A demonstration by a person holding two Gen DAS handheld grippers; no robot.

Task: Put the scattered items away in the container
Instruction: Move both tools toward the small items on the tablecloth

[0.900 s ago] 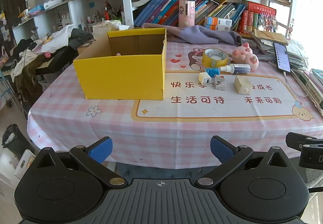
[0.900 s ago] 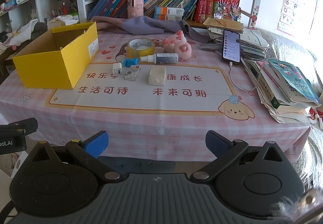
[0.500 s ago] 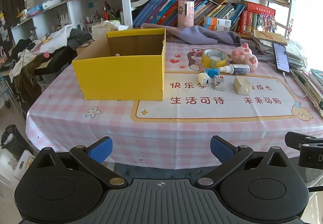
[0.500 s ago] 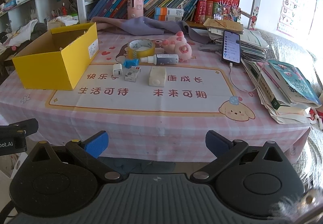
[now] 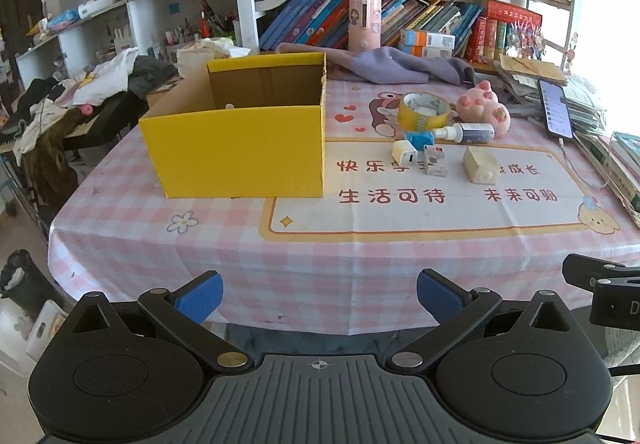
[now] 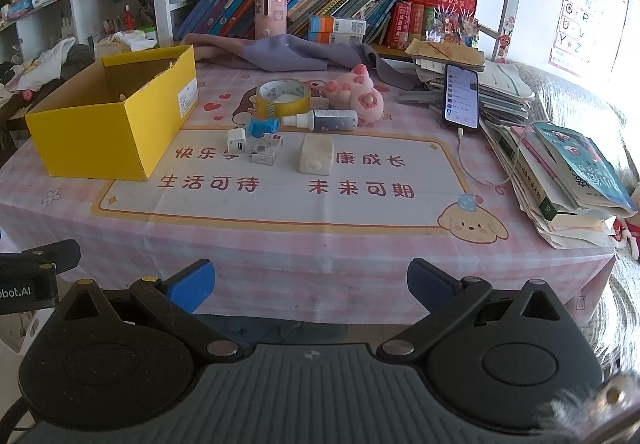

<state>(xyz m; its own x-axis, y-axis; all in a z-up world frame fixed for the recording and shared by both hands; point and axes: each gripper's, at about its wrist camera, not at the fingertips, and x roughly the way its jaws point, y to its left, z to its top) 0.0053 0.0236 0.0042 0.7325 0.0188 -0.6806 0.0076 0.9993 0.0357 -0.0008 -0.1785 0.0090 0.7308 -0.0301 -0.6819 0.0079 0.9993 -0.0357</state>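
Both grippers hang off the near table edge, jaws wide apart w/ nothing between: left gripper [image 5: 319, 294] and right gripper [image 6: 310, 282].

Yellow box [image 5: 236, 148] sits open on the pink check table [image 5: 224, 244], at approx 11 o'clock from the left gripper.

Scattered items cluster at 3 o'clock of the box, apart from it:
- tape roll [image 6: 283, 97] at the far side
- pink plush [image 6: 356, 96] just beside it, at its 3 o'clock
- spray bottle [image 6: 320, 120] lying flat, in front of tape and plush
- blue clip [image 6: 262, 126], white charger [image 6: 237, 140] and small packet [image 6: 267, 150] bunched close together
- cream block [image 6: 316, 154] near the packet, at its 3 o'clock

Phone [image 6: 462, 97] at far right, cable attached.
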